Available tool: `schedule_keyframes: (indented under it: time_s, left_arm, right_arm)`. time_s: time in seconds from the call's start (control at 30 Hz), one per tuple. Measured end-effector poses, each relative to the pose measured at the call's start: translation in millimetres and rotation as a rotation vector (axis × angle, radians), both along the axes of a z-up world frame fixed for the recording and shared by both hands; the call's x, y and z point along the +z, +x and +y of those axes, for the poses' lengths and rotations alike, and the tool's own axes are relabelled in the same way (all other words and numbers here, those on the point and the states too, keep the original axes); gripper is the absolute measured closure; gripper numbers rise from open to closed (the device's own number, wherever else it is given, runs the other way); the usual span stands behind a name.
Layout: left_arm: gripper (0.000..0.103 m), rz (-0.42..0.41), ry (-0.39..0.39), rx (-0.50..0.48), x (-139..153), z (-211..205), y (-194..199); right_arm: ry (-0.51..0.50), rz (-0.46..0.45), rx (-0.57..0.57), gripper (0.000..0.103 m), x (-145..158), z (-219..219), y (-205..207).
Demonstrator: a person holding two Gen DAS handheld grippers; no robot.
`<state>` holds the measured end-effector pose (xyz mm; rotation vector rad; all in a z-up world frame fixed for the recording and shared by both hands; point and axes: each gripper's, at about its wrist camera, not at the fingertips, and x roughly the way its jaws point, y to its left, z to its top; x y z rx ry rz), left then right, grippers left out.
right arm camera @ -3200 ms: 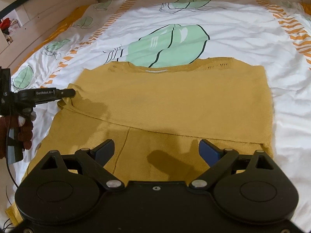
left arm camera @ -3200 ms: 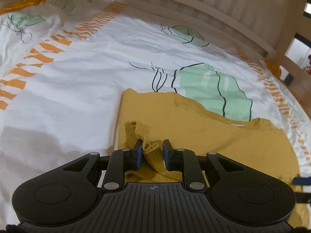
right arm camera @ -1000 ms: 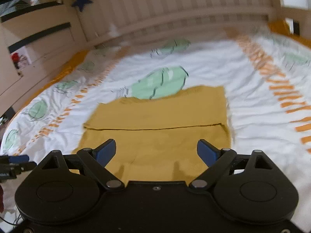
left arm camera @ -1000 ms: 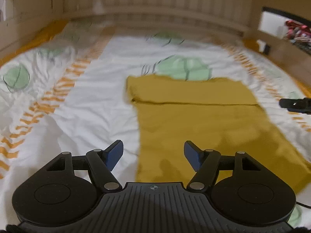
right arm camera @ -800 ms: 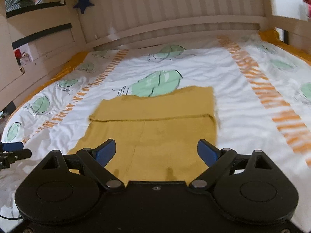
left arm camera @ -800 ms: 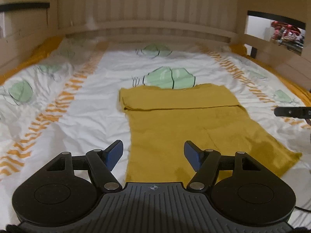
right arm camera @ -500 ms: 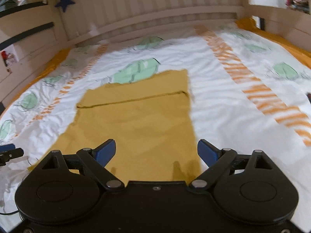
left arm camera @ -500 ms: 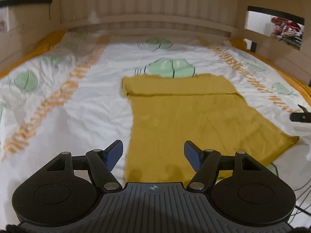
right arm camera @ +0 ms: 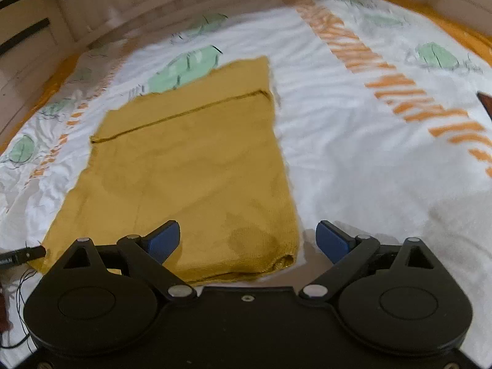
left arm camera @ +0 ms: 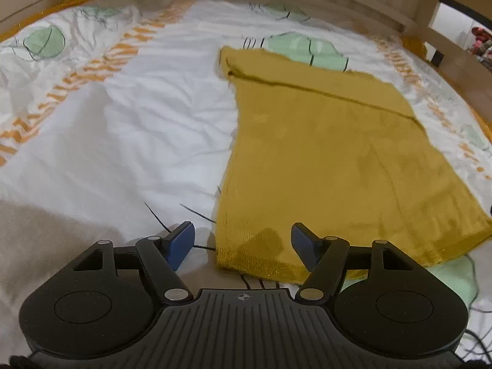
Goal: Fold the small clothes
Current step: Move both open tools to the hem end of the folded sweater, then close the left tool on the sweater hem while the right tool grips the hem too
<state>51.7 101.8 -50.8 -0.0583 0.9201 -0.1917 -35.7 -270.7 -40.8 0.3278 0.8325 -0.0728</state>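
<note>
The mustard garment (left arm camera: 323, 153) lies flat on the bed (left arm camera: 138, 129). The left claw (left arm camera: 243, 243) gapes empty over its near-left corner, the right claw (right arm camera: 249, 241) gapes empty over its near-right corner.

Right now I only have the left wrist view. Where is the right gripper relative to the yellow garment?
Observer: The right gripper is open, and the near right corner of the yellow garment lies between its fingers, not gripped.
Operator: Is that corner flat?
Observer: Not quite. The hem there looks slightly rolled.
Operator: Can you see my left gripper from that side?
Observer: Only one finger of the left gripper, at the picture's left edge, just beside the garment's near left corner.
</note>
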Motion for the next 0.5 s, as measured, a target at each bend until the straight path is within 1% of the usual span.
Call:
schedule_keyframes:
  time_s: [0.1,0.3,0.5]
  left_arm:
    - [0.035,0.03,0.004,-0.017,-6.7,-1.4,2.8]
    - [0.034,0.058,0.028,-0.045,-14.1,-8.3,6.0]
    - [0.031,0.092,0.004,-0.058,-19.8,-9.3,13.2]
  right_arm:
    - [0.005,0.029,0.01,0.006,-3.8,0.8,4.6]
    - [0.03,0.079,0.034,0.004,-13.8,0.8,14.5]
    - [0.053,0.099,0.049,0.003,-18.5,0.1,19.5]
